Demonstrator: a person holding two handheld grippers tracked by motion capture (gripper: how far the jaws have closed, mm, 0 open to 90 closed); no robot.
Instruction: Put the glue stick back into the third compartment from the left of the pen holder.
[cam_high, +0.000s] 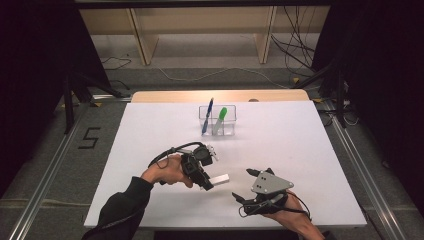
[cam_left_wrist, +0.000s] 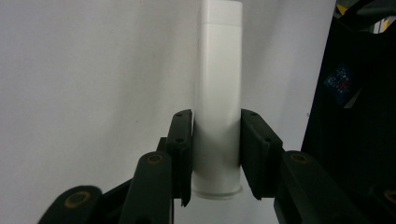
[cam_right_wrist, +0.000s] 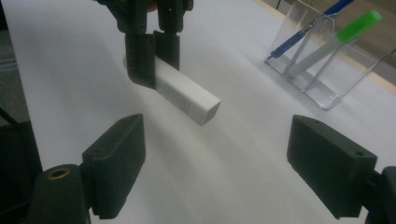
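A clear plastic holder (cam_high: 218, 122) with thin upright walls and inner partitions stands near the far edge of the white table (cam_high: 300, 150). Two compartments are occupied: a blue pen (cam_high: 208, 116) leans in the left one, and a marker with a bright green cap (cam_high: 219, 120) leans in the one beside it. In the right gripper view the same holder (cam_right_wrist: 322, 70) sits at upper right, with the pen (cam_right_wrist: 308, 28) and the green-capped marker (cam_right_wrist: 336, 39) both tilted.

Well in front of the holder, the left gripper (cam_high: 206, 181) is clenched on a white stick-shaped tube (cam_high: 219, 179). In the left gripper view the two black pads press on opposite sides of the tube (cam_left_wrist: 218, 93) near its flanged end, and the rest projects beyond the jaws. The right gripper view shows the tube (cam_right_wrist: 187, 95) matte, with a squarish free end, lifted clear of the table and slanted.

The right gripper (cam_high: 250, 186), released with its jaws spread wide, rests near the table's front edge, just right of the tube. Nothing lies between tube and holder.
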